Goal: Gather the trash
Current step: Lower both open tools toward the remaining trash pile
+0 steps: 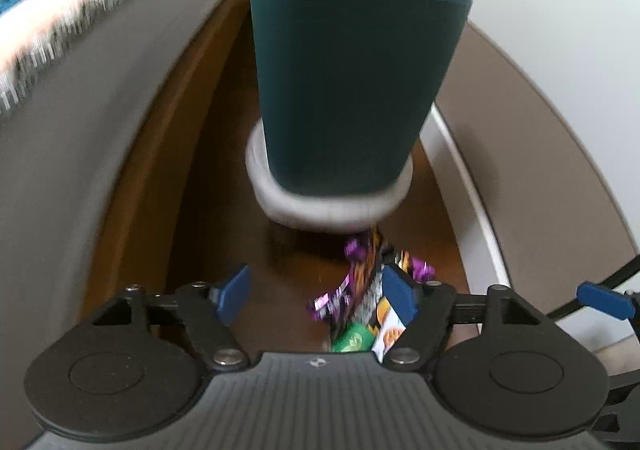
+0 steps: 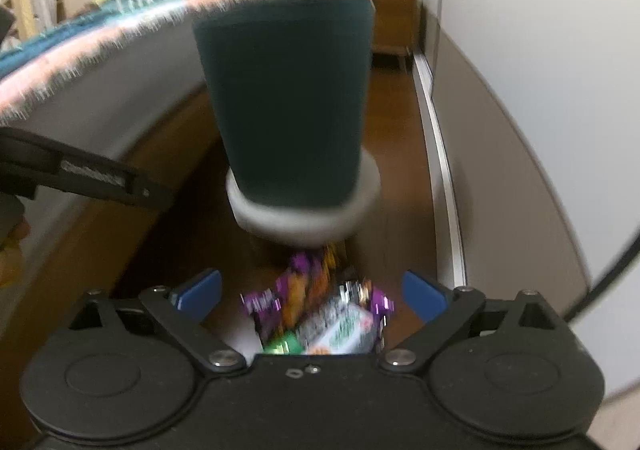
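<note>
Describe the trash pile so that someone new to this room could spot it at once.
Find the tall dark teal bin standing on the brown wooden floor between the bed and the white wall. The trash pile lies on the floor just in front of the bin's grey base, ahead of the open right tongs. Its shiny purple, orange and green wrappers are the only bright clutter on the floor.

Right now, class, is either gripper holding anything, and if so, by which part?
Nothing is held. The left gripper and right gripper are both open above the wrappers on the floor, near the bin.
</note>
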Motion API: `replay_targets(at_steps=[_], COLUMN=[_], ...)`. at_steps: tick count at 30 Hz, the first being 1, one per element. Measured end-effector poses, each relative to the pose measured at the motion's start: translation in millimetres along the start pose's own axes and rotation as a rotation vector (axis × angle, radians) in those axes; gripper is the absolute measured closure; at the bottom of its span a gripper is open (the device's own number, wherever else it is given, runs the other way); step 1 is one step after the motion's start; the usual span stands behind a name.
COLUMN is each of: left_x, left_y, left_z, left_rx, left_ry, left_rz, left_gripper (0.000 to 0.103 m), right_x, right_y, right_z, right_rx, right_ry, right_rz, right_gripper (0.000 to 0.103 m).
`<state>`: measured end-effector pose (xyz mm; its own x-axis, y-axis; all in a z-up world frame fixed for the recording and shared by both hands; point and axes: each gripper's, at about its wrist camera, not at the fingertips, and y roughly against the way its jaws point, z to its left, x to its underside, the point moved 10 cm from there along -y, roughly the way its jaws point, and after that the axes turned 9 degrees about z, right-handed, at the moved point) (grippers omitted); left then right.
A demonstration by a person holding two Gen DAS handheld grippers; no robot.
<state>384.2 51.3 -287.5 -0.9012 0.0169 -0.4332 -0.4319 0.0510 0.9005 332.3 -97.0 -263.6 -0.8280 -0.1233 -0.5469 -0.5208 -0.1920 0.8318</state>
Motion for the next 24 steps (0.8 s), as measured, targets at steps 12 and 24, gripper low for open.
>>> replay_targets(at_steps=[12,24], left_x=[90.3,154.2], left_y=[-118.5,-197.9], left_z=[-11.8,-13.0], left_rx=[-0.008,0.015], left_ry=[-0.070,-0.135], left_rz=[0.192,0.357], left_gripper=[0.030,0.030], right_x=[92.1,142.1], right_y=[-70.3,-146.3], right_z=[-33.4,-48.7], right_rx=[0.033,-0.002], right_ry=[-0.108,-0.290], right_rz=[0.209,0.397], right_gripper=[0.002,0.006])
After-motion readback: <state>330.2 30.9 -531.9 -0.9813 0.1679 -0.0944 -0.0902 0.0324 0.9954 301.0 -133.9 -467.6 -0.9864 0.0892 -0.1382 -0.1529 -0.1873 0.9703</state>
